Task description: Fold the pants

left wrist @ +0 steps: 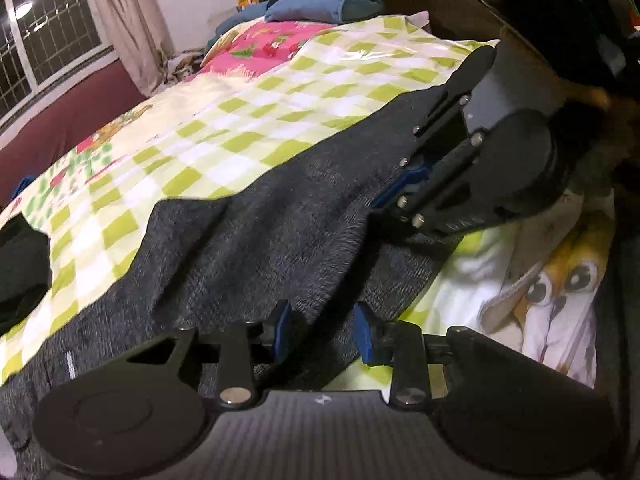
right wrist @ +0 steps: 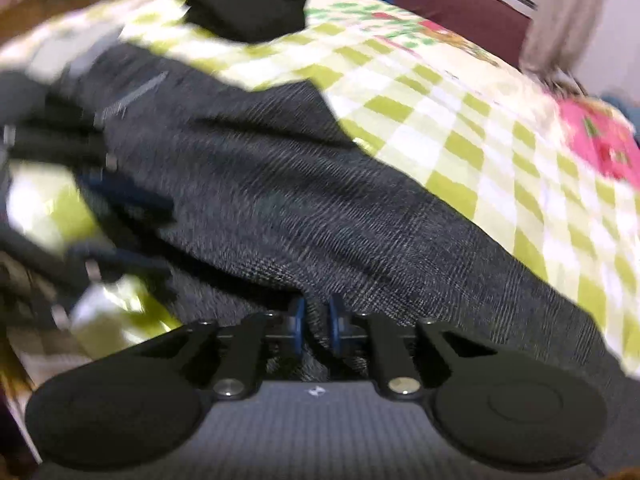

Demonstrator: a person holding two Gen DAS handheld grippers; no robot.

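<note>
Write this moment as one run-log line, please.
task: fold pants | left gripper: around grey pants edge | right gripper: pinching pants | surface: checked bedsheet
</note>
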